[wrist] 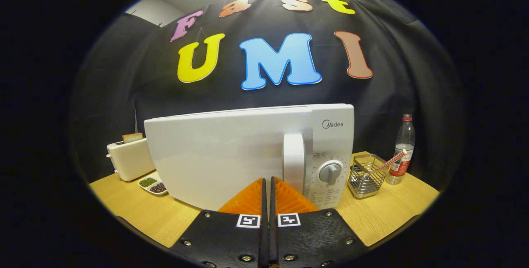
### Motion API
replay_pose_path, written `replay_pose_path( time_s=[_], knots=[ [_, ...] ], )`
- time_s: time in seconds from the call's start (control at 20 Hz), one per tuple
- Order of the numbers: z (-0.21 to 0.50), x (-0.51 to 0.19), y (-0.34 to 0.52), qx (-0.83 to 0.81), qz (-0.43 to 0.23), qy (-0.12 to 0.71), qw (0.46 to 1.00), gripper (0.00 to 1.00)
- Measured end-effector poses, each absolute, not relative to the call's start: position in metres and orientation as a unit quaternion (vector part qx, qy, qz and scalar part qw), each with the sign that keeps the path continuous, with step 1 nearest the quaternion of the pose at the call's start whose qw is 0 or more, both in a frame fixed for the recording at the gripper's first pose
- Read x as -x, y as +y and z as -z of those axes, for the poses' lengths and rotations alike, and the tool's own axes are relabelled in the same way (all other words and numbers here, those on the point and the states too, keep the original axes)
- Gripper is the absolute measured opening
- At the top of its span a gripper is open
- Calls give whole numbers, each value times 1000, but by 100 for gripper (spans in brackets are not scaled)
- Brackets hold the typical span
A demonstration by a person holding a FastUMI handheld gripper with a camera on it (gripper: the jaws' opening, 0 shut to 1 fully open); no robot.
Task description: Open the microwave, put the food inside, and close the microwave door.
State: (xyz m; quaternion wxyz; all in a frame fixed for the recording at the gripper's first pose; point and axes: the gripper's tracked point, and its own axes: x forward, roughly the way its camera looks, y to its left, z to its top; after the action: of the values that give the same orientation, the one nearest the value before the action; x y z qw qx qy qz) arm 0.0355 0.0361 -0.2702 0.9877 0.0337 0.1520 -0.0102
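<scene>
A white microwave (231, 152) stands on the wooden table (136, 210), straight ahead of me. Its door looks slightly ajar, with the left side swung a little toward me. The tall white door handle (294, 162) rises just beyond my fingertips, slightly to their right. A grey dial (330, 173) sits on the control panel right of the handle. My gripper (268, 180) is shut, fingers pressed together with nothing between them, close in front of the door. A small white dish (153, 185) of green and dark food lies on the table left of the microwave.
A white toaster (129, 158) with a bread slice in it stands at the back left. Right of the microwave stand a wire basket (365, 176) holding a striped straw and a plastic bottle (403, 149). Bare table runs along the front on both sides.
</scene>
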Motion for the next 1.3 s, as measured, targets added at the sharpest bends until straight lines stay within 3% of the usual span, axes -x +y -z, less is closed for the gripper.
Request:
replay_pose_path(
  time_s=[0.2,0.35,0.85,1.3],
  knots=[
    [259,-57,36,-11,37,130,991,1],
    [275,-75,29,-28,60,162,985,1],
    [264,-67,29,-20,61,164,984,2],
    [177,-62,33,-8,47,111,993,4]
  ],
)
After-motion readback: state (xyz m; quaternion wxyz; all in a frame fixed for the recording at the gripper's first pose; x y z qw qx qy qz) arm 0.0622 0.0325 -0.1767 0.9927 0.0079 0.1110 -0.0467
